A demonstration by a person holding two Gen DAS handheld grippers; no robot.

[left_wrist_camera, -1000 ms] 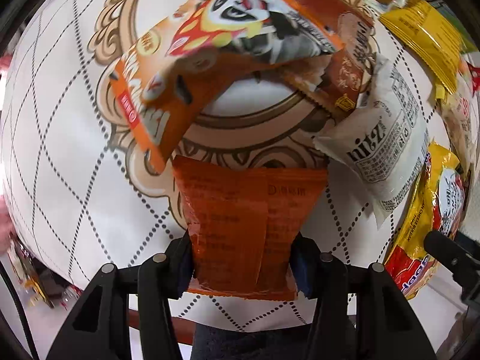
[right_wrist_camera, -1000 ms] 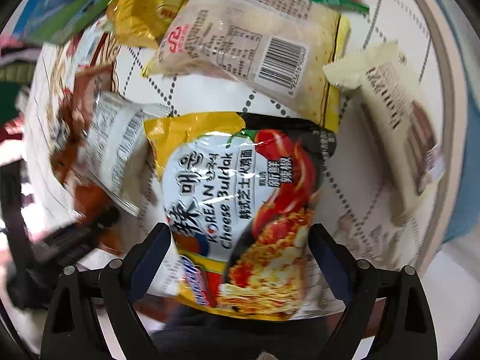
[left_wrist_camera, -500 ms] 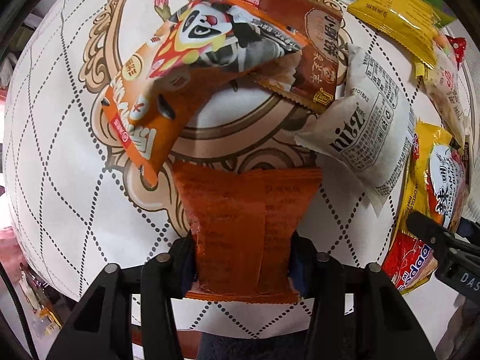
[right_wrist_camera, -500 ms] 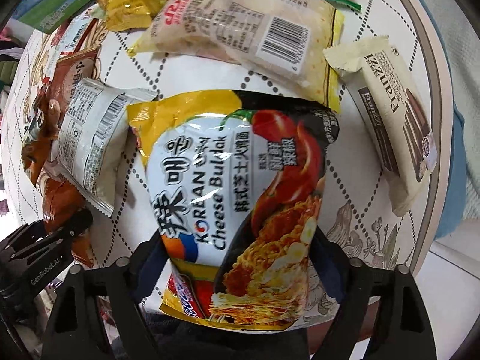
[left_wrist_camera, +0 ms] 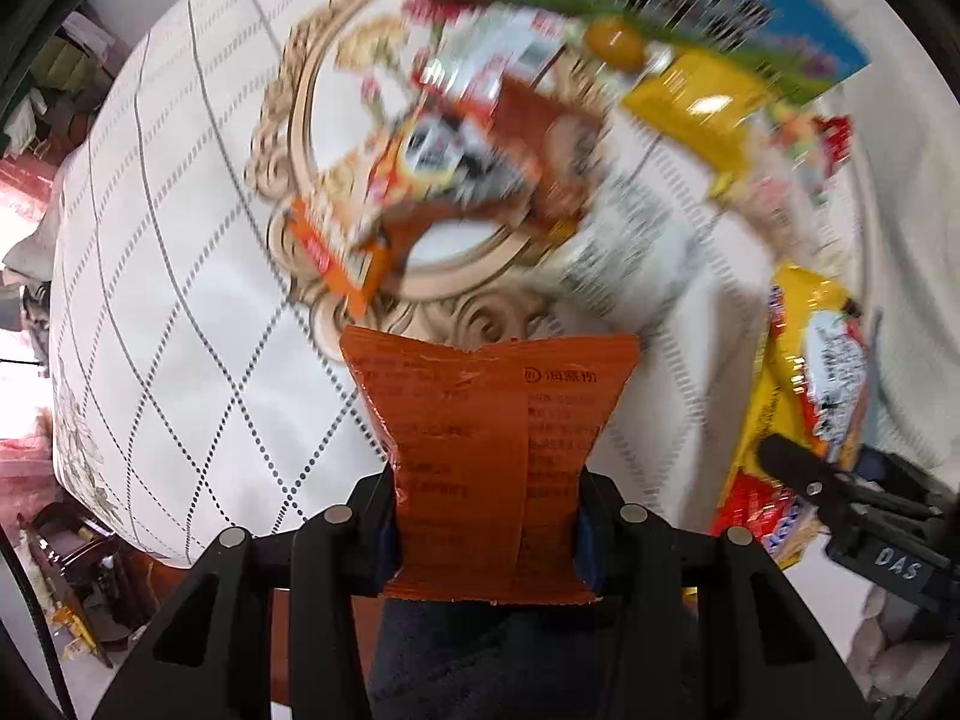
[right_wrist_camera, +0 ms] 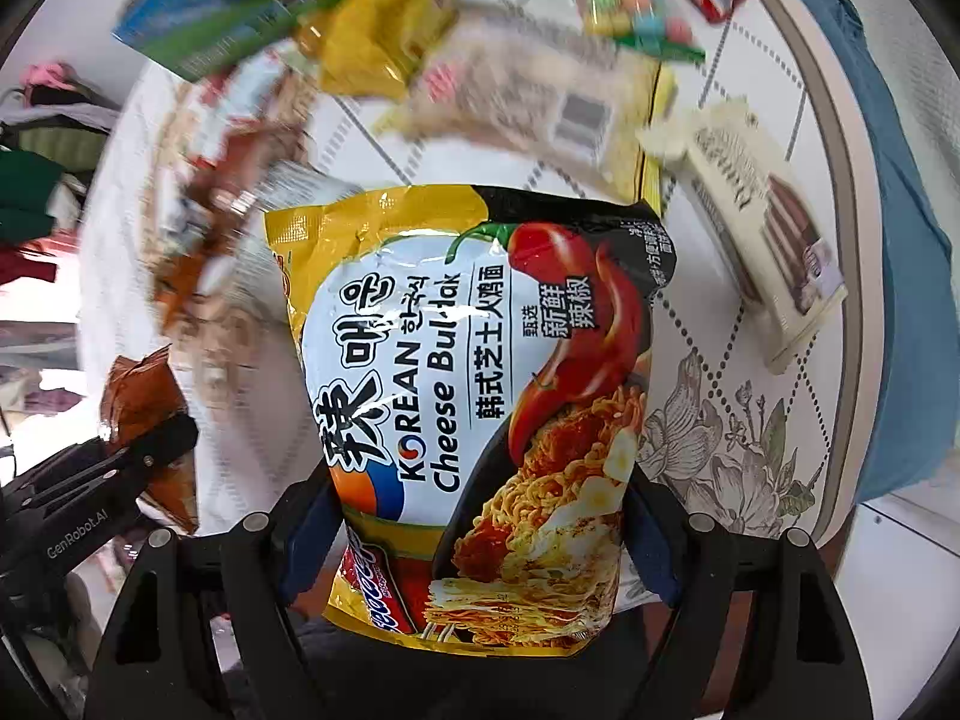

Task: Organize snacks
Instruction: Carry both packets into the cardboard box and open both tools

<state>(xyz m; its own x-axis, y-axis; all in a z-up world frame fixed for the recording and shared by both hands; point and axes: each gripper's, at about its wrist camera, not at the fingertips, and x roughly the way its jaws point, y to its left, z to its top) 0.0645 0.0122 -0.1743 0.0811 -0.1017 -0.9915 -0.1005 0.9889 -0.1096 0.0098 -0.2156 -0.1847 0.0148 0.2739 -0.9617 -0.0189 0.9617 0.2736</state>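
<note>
My left gripper (left_wrist_camera: 486, 516) is shut on a dark orange snack packet (left_wrist_camera: 489, 438) and holds it above the white patterned tablecloth (left_wrist_camera: 180, 300). My right gripper (right_wrist_camera: 480, 540) is shut on a yellow Korean Cheese Buldak noodle pack (right_wrist_camera: 474, 396) and holds it up off the table. The noodle pack also shows at the right of the left wrist view (left_wrist_camera: 810, 384). The orange packet shows at the left of the right wrist view (right_wrist_camera: 150, 414). A blurred pile of snacks (left_wrist_camera: 480, 168) lies beyond.
An orange panda packet (left_wrist_camera: 384, 210), a yellow bag (left_wrist_camera: 708, 114) and a blue-green box (left_wrist_camera: 660, 0) lie on the table. A cream biscuit box (right_wrist_camera: 768, 240) and a pale barcode bag (right_wrist_camera: 540, 102) lie near the right edge (right_wrist_camera: 840, 180).
Both grippers have lifted and pulled back from the table with their packets. The snack pile now looks smaller and blurred.
</note>
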